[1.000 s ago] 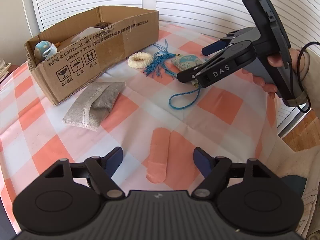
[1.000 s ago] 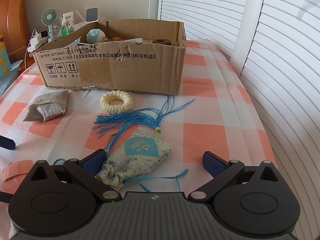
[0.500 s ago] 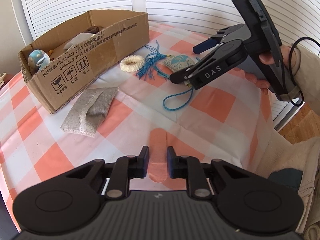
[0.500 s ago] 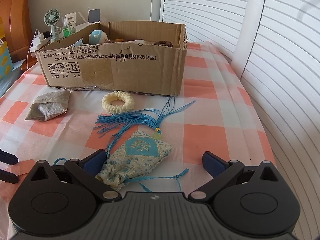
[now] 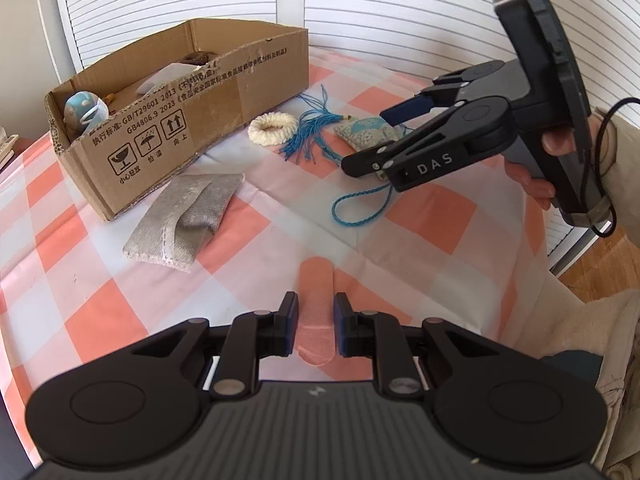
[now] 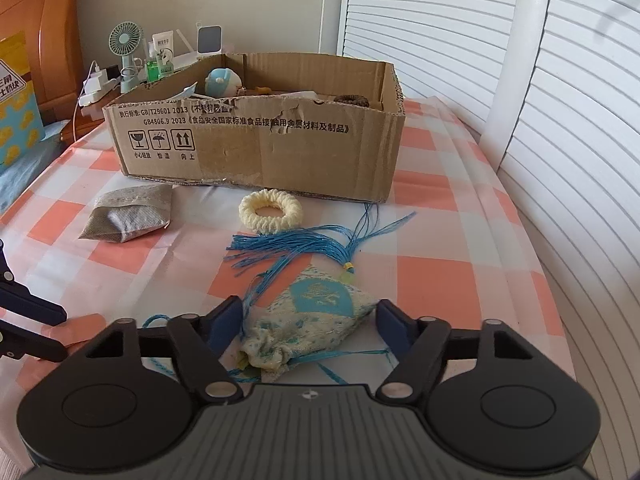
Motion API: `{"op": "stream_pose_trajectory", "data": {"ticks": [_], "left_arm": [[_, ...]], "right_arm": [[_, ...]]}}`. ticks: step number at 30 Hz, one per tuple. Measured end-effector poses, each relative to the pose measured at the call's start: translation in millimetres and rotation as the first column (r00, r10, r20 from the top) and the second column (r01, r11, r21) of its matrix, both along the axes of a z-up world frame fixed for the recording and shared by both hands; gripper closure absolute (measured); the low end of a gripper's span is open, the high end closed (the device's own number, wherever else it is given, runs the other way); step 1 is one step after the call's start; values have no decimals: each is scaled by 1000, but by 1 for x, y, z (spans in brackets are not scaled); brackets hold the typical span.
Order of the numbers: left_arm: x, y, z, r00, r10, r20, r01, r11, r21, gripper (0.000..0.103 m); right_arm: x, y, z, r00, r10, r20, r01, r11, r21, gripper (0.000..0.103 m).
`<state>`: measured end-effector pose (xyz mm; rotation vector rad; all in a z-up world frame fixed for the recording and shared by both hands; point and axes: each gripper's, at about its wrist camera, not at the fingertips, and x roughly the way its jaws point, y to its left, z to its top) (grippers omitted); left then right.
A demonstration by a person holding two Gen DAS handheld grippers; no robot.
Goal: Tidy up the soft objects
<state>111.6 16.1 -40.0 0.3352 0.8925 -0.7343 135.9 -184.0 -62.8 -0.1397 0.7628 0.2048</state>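
Observation:
My left gripper (image 5: 316, 326) is shut on a flat pink oblong pad (image 5: 316, 312) lying on the checked tablecloth. My right gripper (image 6: 310, 320) is open, its jaws closing in on either side of a blue patterned sachet (image 6: 308, 320) with a blue tassel (image 6: 296, 246) and cord loop (image 5: 360, 208); the right gripper (image 5: 396, 136) also shows in the left wrist view. A cream knitted ring (image 6: 271, 212) and a grey fabric pouch (image 6: 128, 218) lie in front of an open cardboard box (image 6: 256, 144) that holds a blue plush (image 6: 222, 82) and other items.
The checked table (image 5: 420, 220) ends at the right by white slatted shutters (image 6: 560, 120). Behind the box stand a small fan (image 6: 126, 52) and bottles (image 6: 160, 64). A wooden headboard (image 6: 48, 40) is at the far left.
My left gripper went from wide open to shut on the pink pad. My right gripper moved forward and narrowed around the sachet.

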Motion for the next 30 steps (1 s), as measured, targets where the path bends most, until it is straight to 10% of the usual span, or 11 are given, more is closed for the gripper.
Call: {"op": "stream_pose_trajectory", "data": {"ticks": [7,30], "left_arm": [[-2,1,2,1000,11,8,-11,1000,7,86],[-16,7,49,996,41,85,-41,999,1,86]], "right_arm": [[-6,-5,6,1000,-3,1,3,1000,3,59],[-36,-16,85,979,147,139,-146,989,-21,60]]}}
